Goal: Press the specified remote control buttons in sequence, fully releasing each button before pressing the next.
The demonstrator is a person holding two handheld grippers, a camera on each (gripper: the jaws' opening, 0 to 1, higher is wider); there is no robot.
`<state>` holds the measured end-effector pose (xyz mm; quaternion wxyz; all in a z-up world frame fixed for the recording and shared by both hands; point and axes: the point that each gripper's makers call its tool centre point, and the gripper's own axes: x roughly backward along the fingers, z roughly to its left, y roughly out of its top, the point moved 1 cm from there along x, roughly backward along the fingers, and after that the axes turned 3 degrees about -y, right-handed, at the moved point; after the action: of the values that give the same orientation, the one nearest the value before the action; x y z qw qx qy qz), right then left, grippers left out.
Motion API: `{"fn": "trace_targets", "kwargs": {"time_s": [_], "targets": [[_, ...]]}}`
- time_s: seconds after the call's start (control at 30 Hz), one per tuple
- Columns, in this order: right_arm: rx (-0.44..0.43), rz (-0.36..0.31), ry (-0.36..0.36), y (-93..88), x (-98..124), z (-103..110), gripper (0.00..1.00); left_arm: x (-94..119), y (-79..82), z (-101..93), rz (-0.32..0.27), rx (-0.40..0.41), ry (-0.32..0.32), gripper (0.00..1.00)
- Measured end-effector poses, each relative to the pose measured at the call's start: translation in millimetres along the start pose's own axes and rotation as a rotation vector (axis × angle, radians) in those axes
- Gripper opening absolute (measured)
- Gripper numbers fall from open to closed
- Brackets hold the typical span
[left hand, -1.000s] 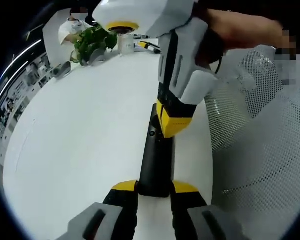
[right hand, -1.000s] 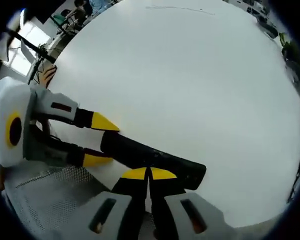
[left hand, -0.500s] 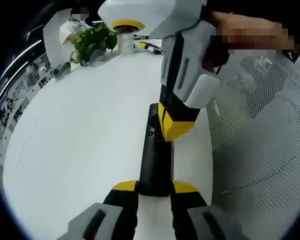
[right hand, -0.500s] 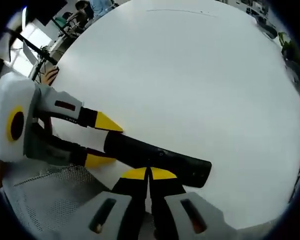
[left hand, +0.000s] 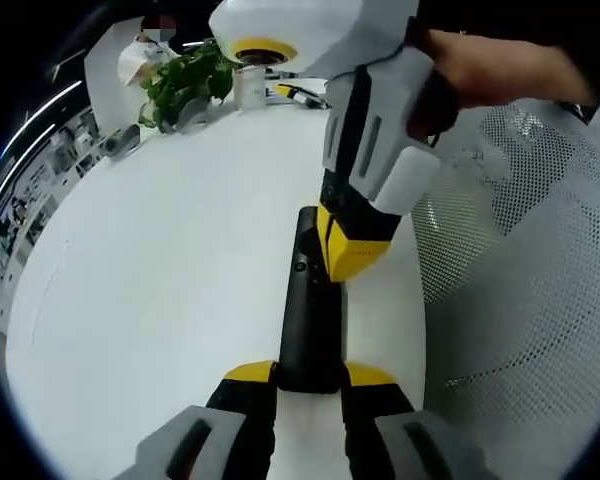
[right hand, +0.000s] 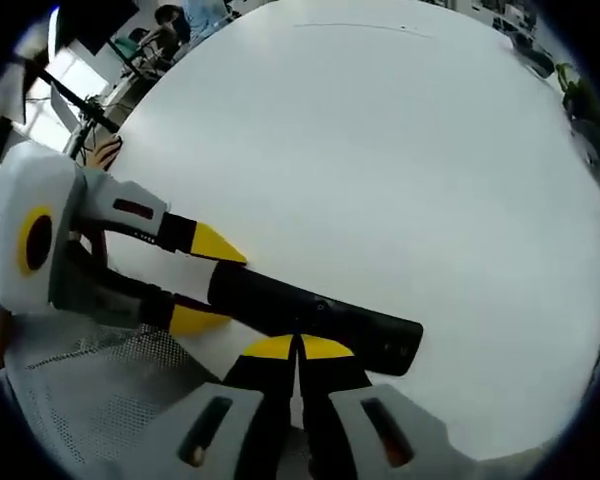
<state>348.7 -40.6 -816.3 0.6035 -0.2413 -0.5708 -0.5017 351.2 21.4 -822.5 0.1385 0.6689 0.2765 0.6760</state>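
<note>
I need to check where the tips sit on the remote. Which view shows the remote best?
The left gripper view: the remote runs lengthwise up the frame, held by the left gripper, with the right gripper on it. The right gripper view shows it slantwise, partly hidden.

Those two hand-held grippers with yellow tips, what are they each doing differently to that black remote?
The left hand-held gripper has its jaws apart, one on each side of the near end of the black remote, holding it. The right hand-held gripper has its jaws shut together, tips down on the remote's top face like a pressing finger. Both are grey with yellow tips, each held by a hand.
</note>
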Motion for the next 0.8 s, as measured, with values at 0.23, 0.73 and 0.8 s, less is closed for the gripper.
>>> {"fn": "trace_targets", "kwargs": {"time_s": [0.23,0.73,0.8], "targets": [[-0.031,-0.095,-0.012,0.2,0.5,-0.3,0.00,0.3,0.1,-0.5,0.002,-0.001,0.003,0.25],[-0.053,-0.117,-0.026,3.8,2.6,-6.3,0.00,0.4,0.3,-0.5,-0.006,0.000,0.003,0.25],[-0.047,-0.114,-0.024,4.1,1.8,-5.9,0.00,-0.1,0.2,-0.2,-0.002,-0.003,0.003,0.24]]}}
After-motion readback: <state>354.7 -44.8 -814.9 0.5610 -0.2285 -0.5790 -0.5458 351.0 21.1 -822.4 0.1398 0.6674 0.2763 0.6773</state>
